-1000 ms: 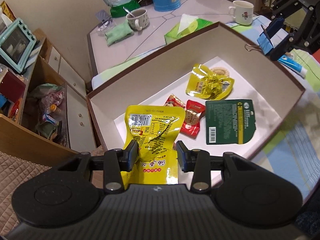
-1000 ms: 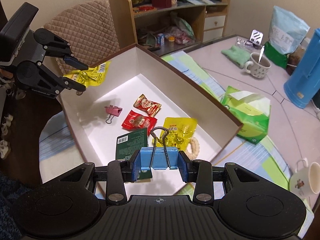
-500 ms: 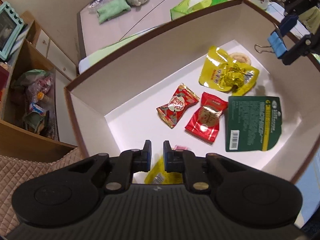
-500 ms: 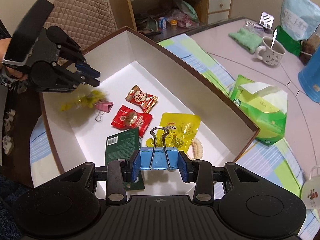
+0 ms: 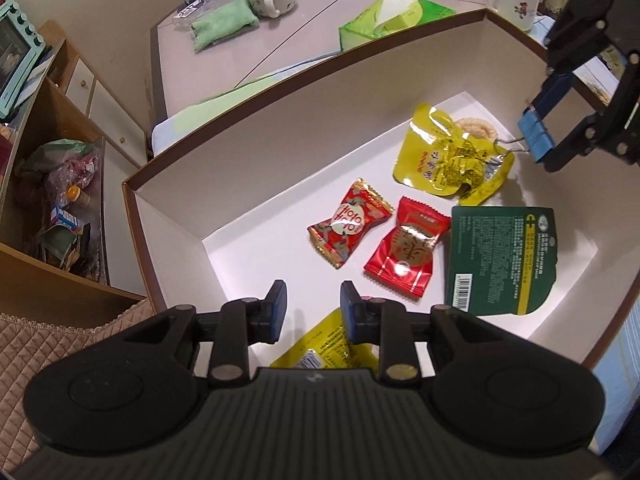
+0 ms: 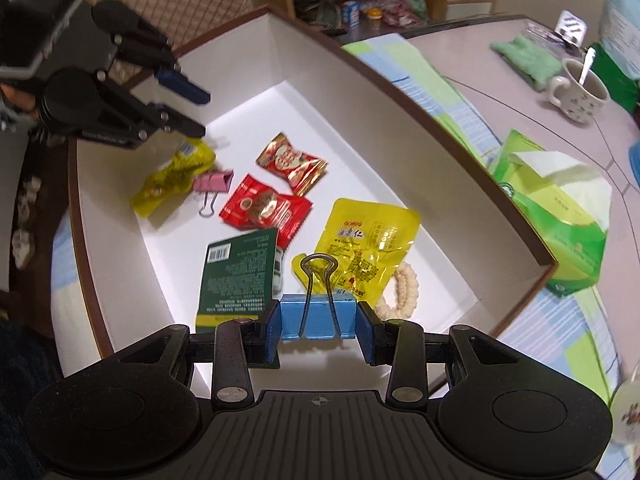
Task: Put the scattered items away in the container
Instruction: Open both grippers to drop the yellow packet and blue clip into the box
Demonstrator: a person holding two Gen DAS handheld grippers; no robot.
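Pale tabletop (image 5: 304,12) beneath brown-rimmed box (image 5: 280,84)

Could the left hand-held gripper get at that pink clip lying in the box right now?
Probably yes. The left hand-held gripper is open, empty and just above the pink clip; only a yellow packet touches its side.

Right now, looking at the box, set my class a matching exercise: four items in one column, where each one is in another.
Items:
1. blue clip
2. pink clip
3. green card
4. tissue pack

Places:
A. outside the box, on the table
B. flat on the box floor, barcode up
C. held in the right hand-held gripper
D. touching a crumpled yellow packet

Pairs: 1-C, 2-D, 3-B, 4-A
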